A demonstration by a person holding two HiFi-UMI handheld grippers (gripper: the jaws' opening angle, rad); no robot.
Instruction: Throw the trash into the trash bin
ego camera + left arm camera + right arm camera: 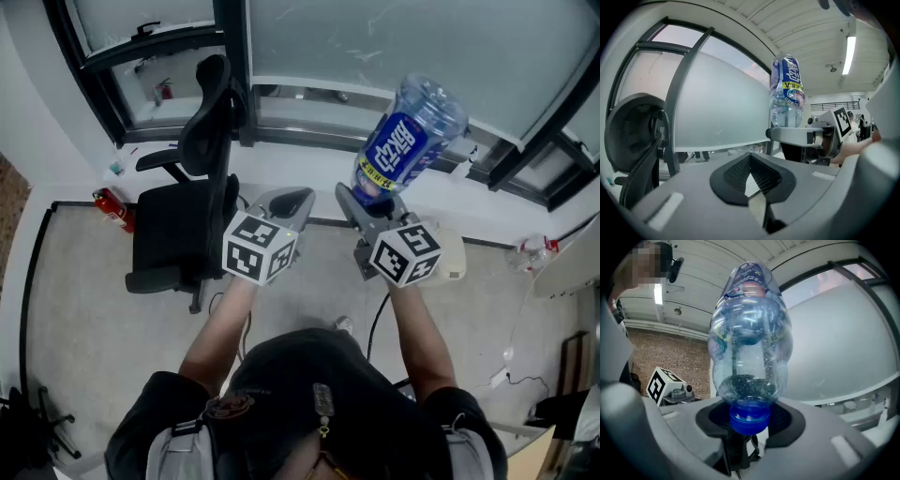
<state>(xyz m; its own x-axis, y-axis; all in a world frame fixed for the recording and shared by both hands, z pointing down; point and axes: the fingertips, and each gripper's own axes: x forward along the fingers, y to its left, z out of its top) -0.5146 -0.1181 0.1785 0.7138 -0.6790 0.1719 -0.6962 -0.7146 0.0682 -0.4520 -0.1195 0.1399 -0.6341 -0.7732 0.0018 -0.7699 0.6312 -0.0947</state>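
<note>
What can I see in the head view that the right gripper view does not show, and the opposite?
Only the head view: the black office chair and the red fire extinguisher on the floor by the wall. Only the right gripper view: the bottle's blue cap sitting between the right claw's jaws, a brick wall and a ceiling light. Both: the plastic bottle, cap end down in the right claw, the left claw's marker cube, and the frosted window.
</note>
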